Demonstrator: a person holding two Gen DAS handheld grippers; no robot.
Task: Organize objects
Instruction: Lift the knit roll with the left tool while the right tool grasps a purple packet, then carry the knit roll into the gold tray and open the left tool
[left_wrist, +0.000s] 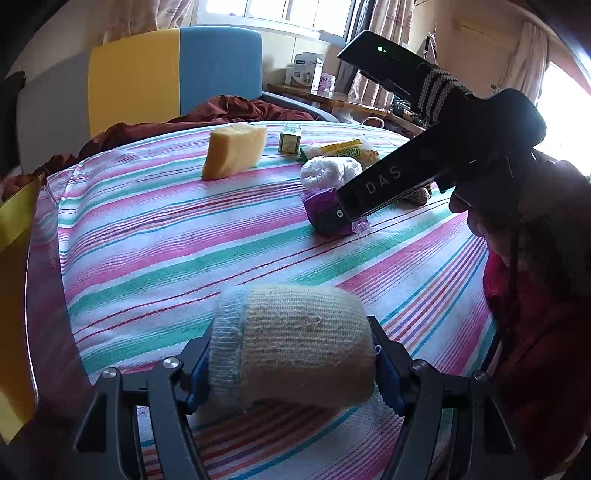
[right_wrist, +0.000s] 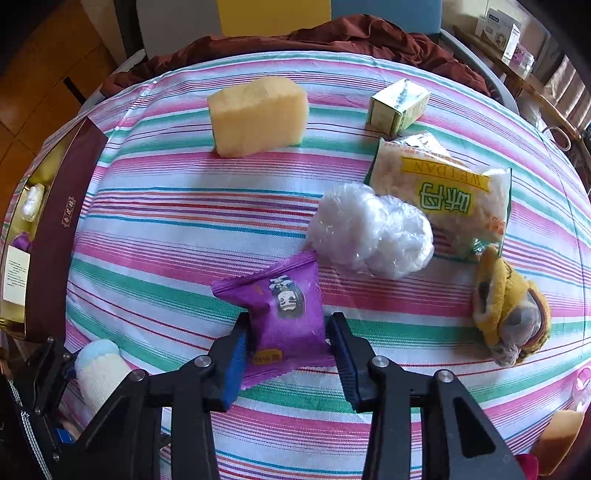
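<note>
My left gripper (left_wrist: 291, 358) is shut on a rolled cream and pale blue sock (left_wrist: 295, 343) just above the striped cloth; the sock also shows in the right wrist view (right_wrist: 101, 365). My right gripper (right_wrist: 288, 350) straddles a purple snack packet (right_wrist: 284, 310) lying on the cloth, its blue pads at the packet's sides, with a small gap on the right. The packet also shows in the left wrist view (left_wrist: 325, 210), partly hidden by the right gripper's body (left_wrist: 388, 184).
On the striped table cloth (right_wrist: 184, 229) lie a yellow sponge (right_wrist: 258, 114), a small green carton (right_wrist: 399, 105), a crumpled clear plastic ball (right_wrist: 369, 232), a yellow-green food bag (right_wrist: 443, 195) and a yellow plush toy (right_wrist: 506, 314). A maroon box (right_wrist: 48, 229) stands at the left edge.
</note>
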